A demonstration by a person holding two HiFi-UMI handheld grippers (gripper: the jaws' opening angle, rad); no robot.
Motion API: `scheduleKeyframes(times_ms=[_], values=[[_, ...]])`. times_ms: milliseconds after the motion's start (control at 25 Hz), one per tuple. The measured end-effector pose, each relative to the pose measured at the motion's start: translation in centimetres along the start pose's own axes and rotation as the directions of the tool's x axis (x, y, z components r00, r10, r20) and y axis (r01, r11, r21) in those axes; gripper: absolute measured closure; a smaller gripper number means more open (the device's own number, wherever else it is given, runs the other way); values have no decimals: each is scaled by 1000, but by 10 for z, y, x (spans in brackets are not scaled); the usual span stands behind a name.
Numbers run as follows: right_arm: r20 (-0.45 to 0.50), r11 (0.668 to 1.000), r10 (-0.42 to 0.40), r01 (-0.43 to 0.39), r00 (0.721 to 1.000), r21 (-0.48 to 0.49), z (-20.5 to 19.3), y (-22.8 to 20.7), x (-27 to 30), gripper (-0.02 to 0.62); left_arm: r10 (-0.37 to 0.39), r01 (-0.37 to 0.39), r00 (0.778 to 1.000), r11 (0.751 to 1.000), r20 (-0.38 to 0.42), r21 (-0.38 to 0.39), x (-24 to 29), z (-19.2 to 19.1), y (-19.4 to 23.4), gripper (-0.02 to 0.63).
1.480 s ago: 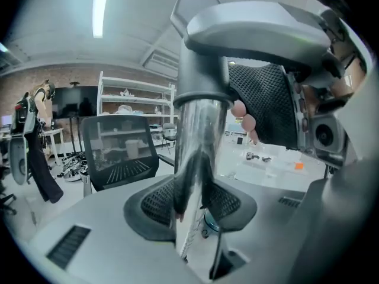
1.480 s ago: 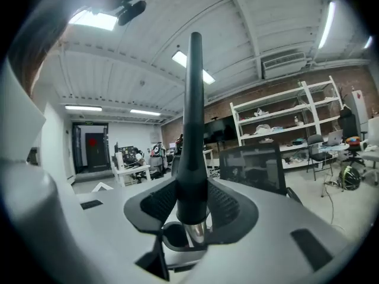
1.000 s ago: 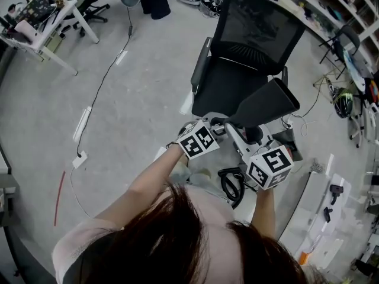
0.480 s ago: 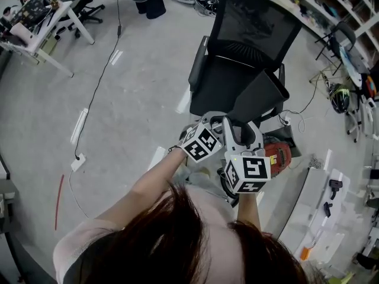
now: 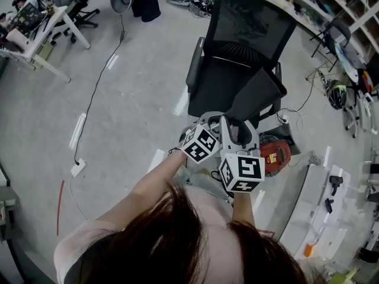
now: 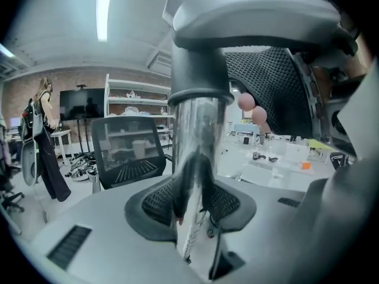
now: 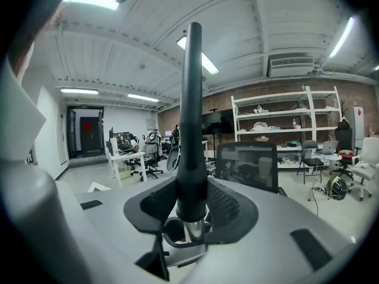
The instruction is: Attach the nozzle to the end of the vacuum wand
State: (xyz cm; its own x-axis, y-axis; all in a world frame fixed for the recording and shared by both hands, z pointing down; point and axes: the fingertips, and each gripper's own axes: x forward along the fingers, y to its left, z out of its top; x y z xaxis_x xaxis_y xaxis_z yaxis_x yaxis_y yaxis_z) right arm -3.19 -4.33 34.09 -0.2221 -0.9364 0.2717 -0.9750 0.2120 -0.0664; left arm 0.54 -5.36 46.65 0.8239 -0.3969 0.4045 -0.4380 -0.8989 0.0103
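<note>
The nozzle (image 7: 190, 129), a black tapering piece, stands upright in the right tongs (image 7: 190, 213). Their pads are closed on its round base, and its thin end points up. A short bit of bright metal shows just under that base, and I cannot tell whether it belongs to the nozzle. The vacuum wand (image 6: 198, 152), a shiny metal tube with a dark grey collar (image 6: 198, 78) higher up, stands between the pads of the left tongs (image 6: 192, 205). These jaws have just been closing a little and grip the tube while fairly wide apart. In the head view both tongs are close together in front of the person, above the floor and just before an office chair (image 5: 243, 52). The red vacuum body (image 5: 273, 155) lies on the floor to the right. By my reading the step in hand is lining up: each part is secured and the two are near each other, but no view shows the join as made. The next move calls for bringing the nozzle's socket in line with the wand's free end, keeping both axes straight. The two then need pushing together along that line until the nozzle seats, with a tight left grip so the smooth tube does not slip.
</note>
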Motion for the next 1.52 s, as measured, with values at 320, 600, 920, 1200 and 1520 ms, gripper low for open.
scheduleKeyframes(times_ms=[320, 600, 920, 1200, 1520], values=[[-29, 998, 45, -46, 999, -35, -3, 3, 2, 426, 9, -9, 1000, 1000, 3, -4, -1, -1, 3, 465], [-25, 995, 95, -95, 995, -12, -3, -5, -12, 426, 37, -37, 999, 999, -4, -11, 5, 2, 4, 465], [-31, 995, 99, -100, 995, -26, -15, -33, -46, 426, 81, -81, 997, 996, -7, -24, 11, 3, -3, 465], [-11, 995, 104, -104, 995, 0, -20, -59, -72, 426, 87, -87, 996, 996, 2, -20, 15, 4, -16, 465], [-23, 996, 89, -89, 996, -29, -30, -86, -103, 428, 133, -133, 991, 991, -5, -10, 15, 8, -21, 465]])
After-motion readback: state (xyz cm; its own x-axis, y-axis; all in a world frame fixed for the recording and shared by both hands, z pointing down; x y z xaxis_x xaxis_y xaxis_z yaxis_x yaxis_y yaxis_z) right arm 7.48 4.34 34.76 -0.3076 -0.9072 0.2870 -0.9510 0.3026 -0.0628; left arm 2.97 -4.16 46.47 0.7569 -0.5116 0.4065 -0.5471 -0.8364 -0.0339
